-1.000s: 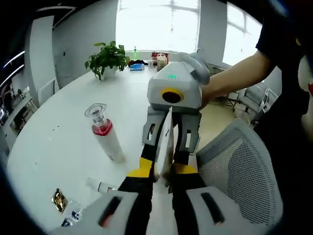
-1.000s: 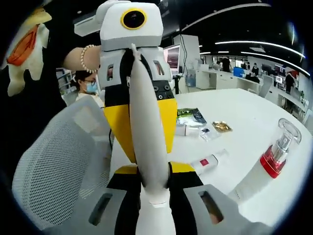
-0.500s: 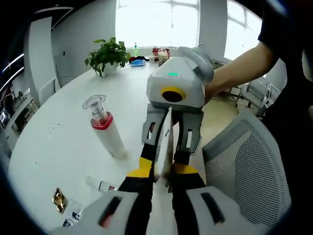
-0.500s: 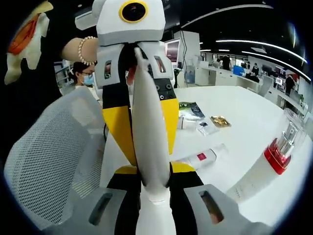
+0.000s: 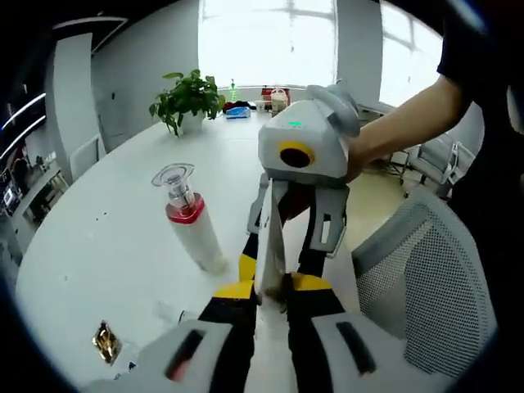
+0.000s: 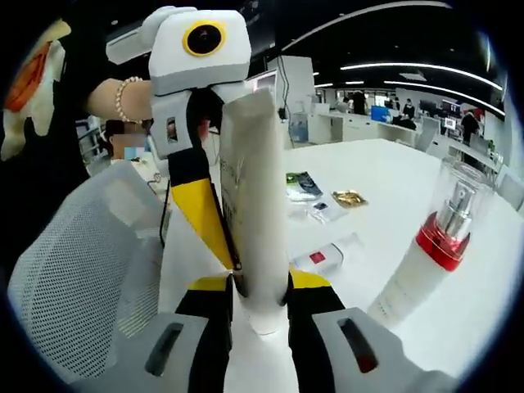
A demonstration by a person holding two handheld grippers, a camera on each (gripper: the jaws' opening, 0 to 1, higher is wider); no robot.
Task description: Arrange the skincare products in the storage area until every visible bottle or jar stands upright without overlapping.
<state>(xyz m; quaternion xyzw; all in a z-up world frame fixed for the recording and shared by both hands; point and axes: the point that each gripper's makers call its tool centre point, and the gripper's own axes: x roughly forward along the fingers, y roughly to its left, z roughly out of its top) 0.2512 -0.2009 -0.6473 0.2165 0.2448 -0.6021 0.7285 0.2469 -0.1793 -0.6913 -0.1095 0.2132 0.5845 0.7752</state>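
A white tube (image 5: 271, 246) is held in the air between both grippers. My left gripper (image 5: 272, 286) is shut on one end, and the tube runs edge-on up to the right gripper's fingers (image 5: 326, 229). My right gripper (image 6: 258, 286) is shut on the tube's (image 6: 255, 205) narrow end, and its broad face is turned toward me. The left gripper's yellow finger (image 6: 201, 217) shows beside it. A white pump bottle (image 5: 190, 221) with a red collar and clear cap stands upright on the table (image 5: 98, 237), also seen from the right gripper (image 6: 426, 262). A small tube (image 6: 321, 255) lies flat.
Sachets (image 6: 348, 197) and a dark packet (image 6: 303, 183) lie on the table, and a gold sachet (image 5: 106, 341) is near its edge. A mesh chair (image 5: 426, 295) stands right beside the table. At the far end stands a potted plant (image 5: 187, 98). A person's arm (image 5: 405, 123) holds the right gripper.
The white tube has turned relative to the right gripper view, from edge-on to broad face. Both views have shifted a little with the hands. The pump bottle has stayed put.
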